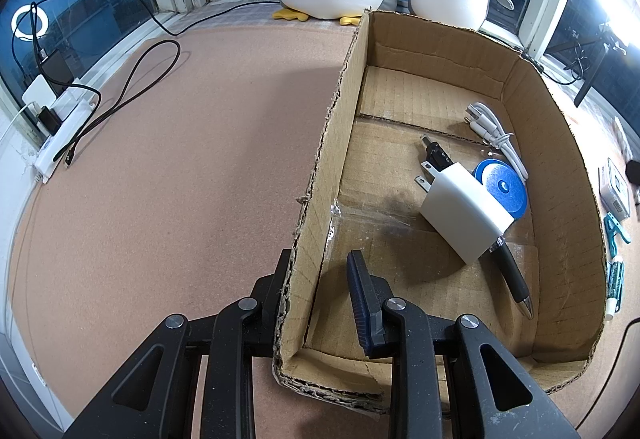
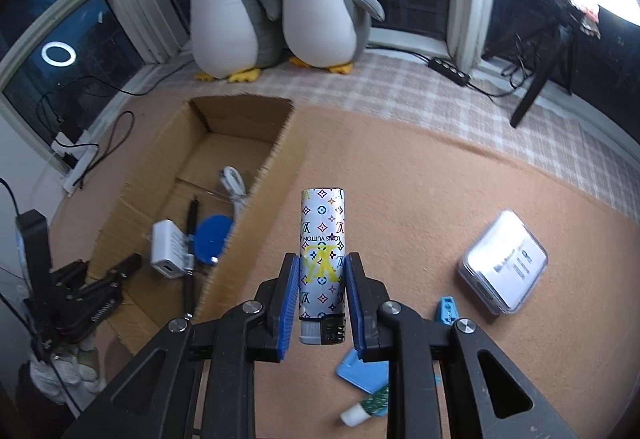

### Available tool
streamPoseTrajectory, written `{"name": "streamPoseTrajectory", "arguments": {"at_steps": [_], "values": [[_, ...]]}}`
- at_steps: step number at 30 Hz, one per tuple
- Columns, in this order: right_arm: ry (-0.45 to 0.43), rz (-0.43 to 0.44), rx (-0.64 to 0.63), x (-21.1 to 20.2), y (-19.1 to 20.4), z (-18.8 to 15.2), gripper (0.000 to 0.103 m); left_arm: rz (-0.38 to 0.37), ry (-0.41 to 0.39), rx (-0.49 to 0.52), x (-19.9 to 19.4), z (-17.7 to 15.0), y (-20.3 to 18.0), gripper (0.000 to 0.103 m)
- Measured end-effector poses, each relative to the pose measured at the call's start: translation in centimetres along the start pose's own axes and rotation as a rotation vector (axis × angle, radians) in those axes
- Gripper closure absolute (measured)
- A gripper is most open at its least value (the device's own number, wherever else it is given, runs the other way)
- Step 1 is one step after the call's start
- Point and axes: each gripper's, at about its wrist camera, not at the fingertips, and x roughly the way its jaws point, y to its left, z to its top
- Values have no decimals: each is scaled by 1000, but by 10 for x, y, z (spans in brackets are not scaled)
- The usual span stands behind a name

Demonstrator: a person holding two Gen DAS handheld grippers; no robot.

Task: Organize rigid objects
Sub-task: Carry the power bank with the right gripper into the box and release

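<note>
Cardboard is pinched between the left gripper's [image 1: 320, 291] fingers, which clamp the near corner of the box's [image 1: 576, 175] side wall while a white charger [image 1: 464, 215], a blue disc [image 1: 502, 187], a black pen [image 1: 514, 275] and a coiled white cable [image 1: 494, 131] lie inside. Just right of the box, the right gripper [image 2: 322, 303] holds a patterned lighter [image 2: 323, 259] upright above the tan mat [image 2: 420, 191], its blue pads [image 2: 292, 295] pressed against both sides.

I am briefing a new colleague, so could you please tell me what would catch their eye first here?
The patterned lighter, clamped between the right gripper's fingers above the tan surface. Behind, two plush penguins by the window. At left, the cardboard box, its wall pinched by the left gripper, holds a white charger.
</note>
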Motion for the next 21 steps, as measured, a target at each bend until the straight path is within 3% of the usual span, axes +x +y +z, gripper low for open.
{"name": "streamPoseTrajectory", "arguments": {"at_steps": [21], "values": [[27,104,-96,34,79,26,82,0,-1,0,0,0,1,75]]}}
